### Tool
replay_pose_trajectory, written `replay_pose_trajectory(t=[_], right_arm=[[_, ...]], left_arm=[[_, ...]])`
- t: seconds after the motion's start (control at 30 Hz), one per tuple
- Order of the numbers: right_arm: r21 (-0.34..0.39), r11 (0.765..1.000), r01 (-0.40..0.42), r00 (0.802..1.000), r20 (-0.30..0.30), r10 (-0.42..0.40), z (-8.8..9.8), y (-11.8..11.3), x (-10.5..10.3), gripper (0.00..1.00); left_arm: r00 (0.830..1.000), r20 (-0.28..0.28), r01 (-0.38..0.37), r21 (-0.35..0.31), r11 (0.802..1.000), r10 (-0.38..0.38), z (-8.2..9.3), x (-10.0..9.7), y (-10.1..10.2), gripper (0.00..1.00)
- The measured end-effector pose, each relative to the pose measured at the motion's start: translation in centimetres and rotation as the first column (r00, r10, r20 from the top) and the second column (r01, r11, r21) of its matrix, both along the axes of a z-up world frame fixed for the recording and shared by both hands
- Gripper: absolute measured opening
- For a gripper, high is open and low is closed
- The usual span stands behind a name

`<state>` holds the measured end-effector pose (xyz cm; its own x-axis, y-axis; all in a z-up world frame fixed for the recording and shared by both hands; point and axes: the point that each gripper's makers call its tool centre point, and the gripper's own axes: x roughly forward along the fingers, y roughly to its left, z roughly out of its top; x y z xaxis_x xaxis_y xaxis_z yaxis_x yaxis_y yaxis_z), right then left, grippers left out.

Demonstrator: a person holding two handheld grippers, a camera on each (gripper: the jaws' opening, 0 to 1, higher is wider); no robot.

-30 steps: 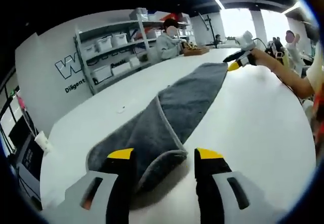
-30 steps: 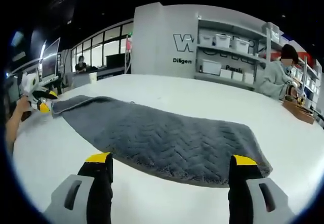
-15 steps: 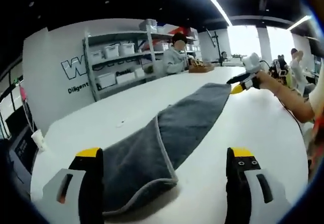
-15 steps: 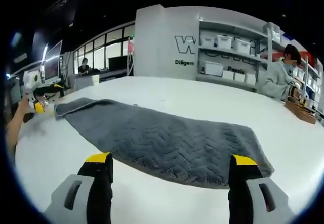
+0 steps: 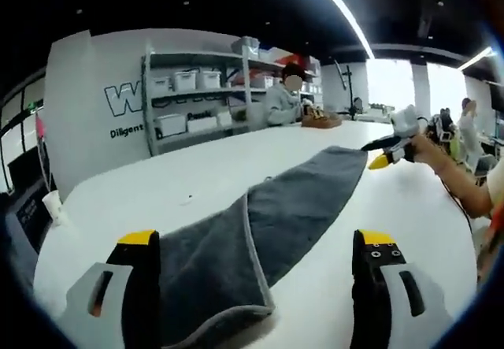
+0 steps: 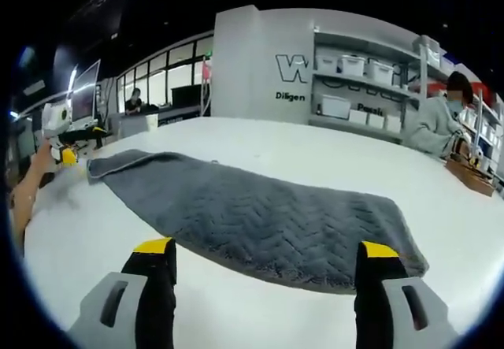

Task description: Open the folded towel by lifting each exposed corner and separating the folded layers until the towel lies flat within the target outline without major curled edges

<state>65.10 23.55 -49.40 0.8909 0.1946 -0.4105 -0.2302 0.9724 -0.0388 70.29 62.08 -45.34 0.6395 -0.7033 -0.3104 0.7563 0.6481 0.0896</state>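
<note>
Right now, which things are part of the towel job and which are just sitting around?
Part of the job: grey towel, left gripper, right gripper, white table.

Just around: shelves with bins, paper cup, wooden tray.

Our left gripper (image 5: 253, 286) has two black jaws with yellow tips set on pale grey housings; the inner face of one shows small screw holes. Our right gripper (image 6: 268, 286) matches: black jaws, yellow caps, grey bodies with dark oval slots.

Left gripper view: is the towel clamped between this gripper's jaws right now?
No: the left gripper has its jaws spread wide apart, and the grey towel lies loose on the white table between them.
</note>
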Motion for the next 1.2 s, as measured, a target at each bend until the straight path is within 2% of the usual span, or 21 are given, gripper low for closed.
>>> replay_pose_trajectory(t=[0.17, 0.27, 0.4, 0.47, 0.67, 0.77, 0.87, 1.03, 1.2], right_arm=[[-0.009, 1.0, -0.004, 1.0, -0.008, 0.004, -0.1, 0.2, -0.1, 0.94], [-0.023, 1.0, -0.01, 1.0, -0.009, 0.01, -0.2, 0.5, 0.0, 0.94], [-0.043, 0.999, -0.026, 0.999, -0.033, 0.025, -0.9, 1.1, 0.1, 0.93], [-0.046, 0.998, -0.031, 0.999, -0.041, 0.029, -1.2, 1.3, 0.1, 0.93], [-0.08, 0.994, -0.079, 0.995, -0.071, 0.073, -1.8, 1.9, 0.0, 0.93], [-0.123, 0.987, -0.103, 0.995, -0.029, 0.1, -0.9, 2.0, 0.3, 0.9], [-0.14, 0.981, -0.133, 0.991, 0.002, 0.135, -0.5, 2.6, 0.7, 0.87], [-0.106, 0.977, -0.184, 0.979, 0.066, 0.191, 1.2, 4.5, 1.5, 0.88], [-0.106, 0.971, -0.214, 0.971, 0.089, 0.224, 2.9, 6.2, 2.6, 0.85]], left_arm=[[0.999, -0.012, -0.047, 0.013, 0.999, 0.047, -0.9, -0.1, 1.1, 1.0], [0.996, -0.065, -0.052, 0.014, 0.999, 0.053, -2.0, -0.2, 1.5, 1.0], [0.995, -0.072, -0.069, 0.023, 0.997, 0.07, -2.0, -0.1, 2.1, 1.0], [0.993, -0.057, -0.103, 0.058, 0.993, 0.106, -2.1, 0.2, 3.0, 1.0], [0.99, -0.075, -0.113, 0.079, 0.99, 0.119, -2.7, 0.1, 3.5, 1.0], [0.989, -0.074, -0.119, 0.107, 0.987, 0.127, -3.1, 0.2, 3.8, 1.0], [0.989, -0.077, -0.119, 0.103, 0.988, 0.127, -3.0, 0.1, 3.9, 1.0], [0.99, -0.078, -0.113, 0.074, 0.991, 0.119, -2.5, -0.2, 3.9, 1.0], [0.989, -0.084, -0.12, 0.056, 0.991, 0.125, -2.4, 0.0, 4.1, 1.0]])
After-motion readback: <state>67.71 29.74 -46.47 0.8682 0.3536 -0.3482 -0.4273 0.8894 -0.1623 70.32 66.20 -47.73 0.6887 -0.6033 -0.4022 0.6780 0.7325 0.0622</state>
